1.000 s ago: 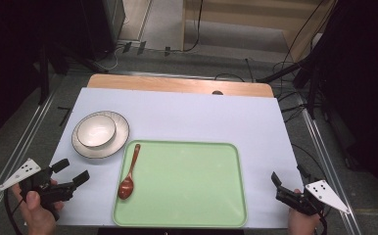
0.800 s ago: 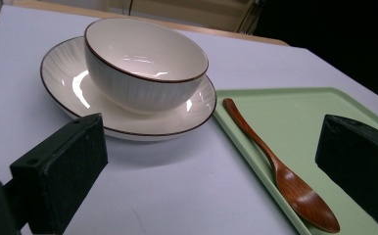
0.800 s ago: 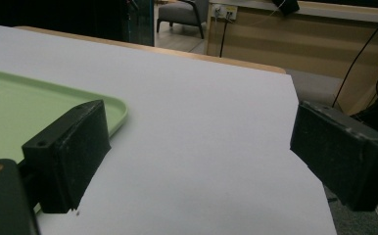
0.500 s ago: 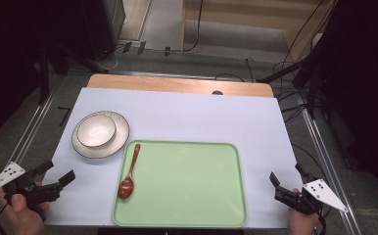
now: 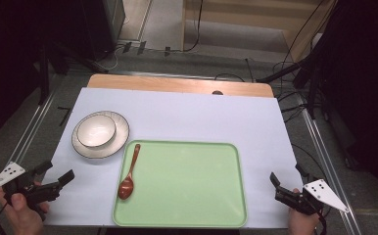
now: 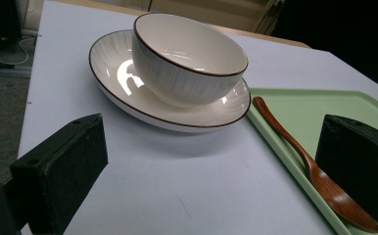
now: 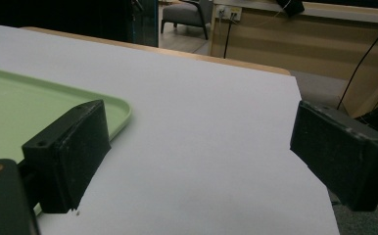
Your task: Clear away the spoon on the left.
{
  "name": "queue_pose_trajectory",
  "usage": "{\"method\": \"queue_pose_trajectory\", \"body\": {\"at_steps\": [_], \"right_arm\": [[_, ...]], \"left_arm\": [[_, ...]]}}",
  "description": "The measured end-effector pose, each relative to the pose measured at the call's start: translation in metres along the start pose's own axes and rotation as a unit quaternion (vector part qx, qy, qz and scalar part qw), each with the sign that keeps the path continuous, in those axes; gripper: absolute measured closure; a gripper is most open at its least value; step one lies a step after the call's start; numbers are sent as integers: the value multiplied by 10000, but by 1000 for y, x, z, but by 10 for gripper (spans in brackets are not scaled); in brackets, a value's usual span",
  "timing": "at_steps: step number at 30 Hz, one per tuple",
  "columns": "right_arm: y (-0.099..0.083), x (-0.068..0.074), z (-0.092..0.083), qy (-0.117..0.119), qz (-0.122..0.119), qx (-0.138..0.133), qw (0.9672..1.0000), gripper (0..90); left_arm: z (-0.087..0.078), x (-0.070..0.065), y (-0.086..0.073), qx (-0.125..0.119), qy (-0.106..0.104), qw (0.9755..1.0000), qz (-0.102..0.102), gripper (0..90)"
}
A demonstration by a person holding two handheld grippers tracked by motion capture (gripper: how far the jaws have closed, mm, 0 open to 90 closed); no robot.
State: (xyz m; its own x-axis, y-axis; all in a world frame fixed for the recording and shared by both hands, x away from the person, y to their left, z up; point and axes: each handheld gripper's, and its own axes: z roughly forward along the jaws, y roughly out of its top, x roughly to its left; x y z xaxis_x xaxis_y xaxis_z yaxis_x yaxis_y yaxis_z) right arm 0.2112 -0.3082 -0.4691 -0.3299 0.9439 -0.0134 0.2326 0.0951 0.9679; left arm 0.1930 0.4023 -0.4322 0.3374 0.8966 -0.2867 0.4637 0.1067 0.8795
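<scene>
Both jaws wide and empty, the left gripper (image 5: 55,178) should approach the spoon (image 5: 128,172) low along its handle, while the right gripper (image 5: 287,183) waits.

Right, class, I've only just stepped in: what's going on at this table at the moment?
A person holds a gripper in each hand at the table's near corners, and neither holds anything. The left gripper and the right gripper are both open. A wooden spoon lies at the left edge of the green tray. A white bowl sits on a plate beside the tray.
</scene>
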Motion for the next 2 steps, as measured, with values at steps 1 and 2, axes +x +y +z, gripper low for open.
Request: {"method": "queue_pose_trajectory", "body": {"at_steps": [1, 2], "right_arm": [[0, 0, 0, -1, -6, -10, 10000, 82], [0, 0, 0, -3, 0, -14, 10000, 82]], "left_arm": [[0, -1, 0, 18, 21, 10000, -2, 0], [1, -2, 1, 57, 17, 10000, 8, 0]]}}
